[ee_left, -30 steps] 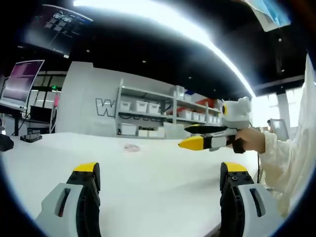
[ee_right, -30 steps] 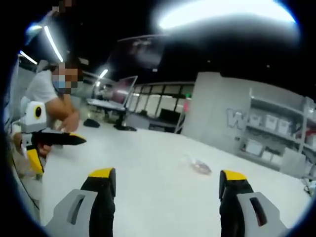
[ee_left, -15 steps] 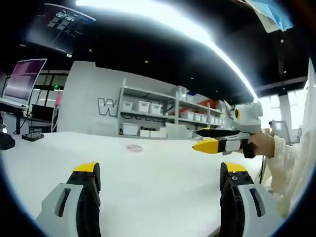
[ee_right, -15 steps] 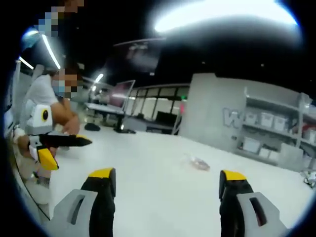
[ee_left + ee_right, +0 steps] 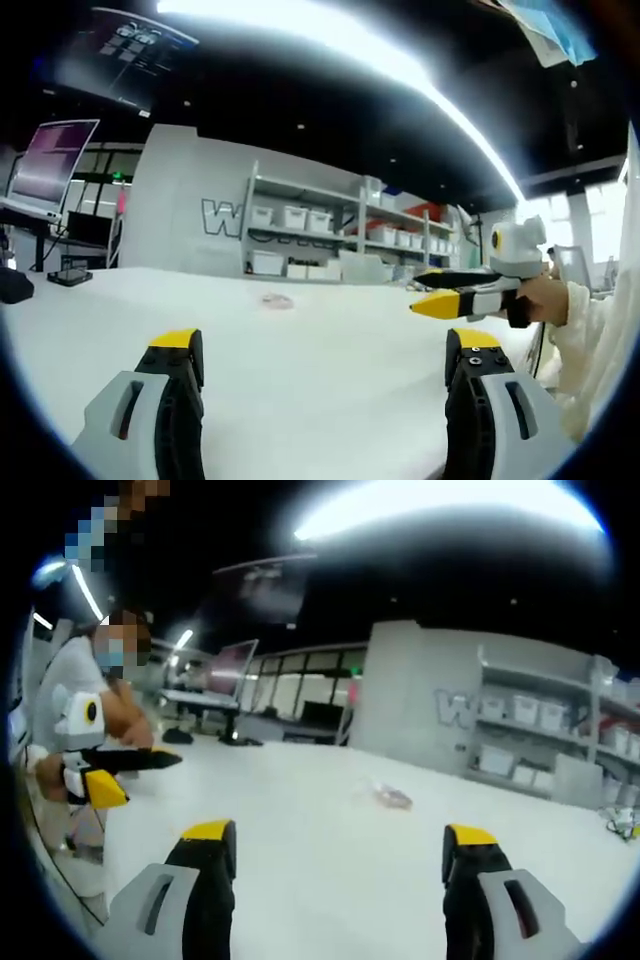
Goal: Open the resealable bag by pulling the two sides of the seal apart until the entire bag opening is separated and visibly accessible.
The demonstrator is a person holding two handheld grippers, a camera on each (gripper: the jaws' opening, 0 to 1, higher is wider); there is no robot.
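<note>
bags: one resealable bag (image 5: 388, 797) flat on white table (image 5: 300, 830) | grippers: left gripper (image 5: 325, 375), right gripper (image 5: 335, 865), jaws spread, holding nothing

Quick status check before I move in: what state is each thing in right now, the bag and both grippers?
resealable bag: lying flat on the white table, untouched; too small to tell whether the seal is shut.
left gripper: open, empty, above the table, short of the bag.
right gripper: open, empty, above the table, short of the bag.
</note>
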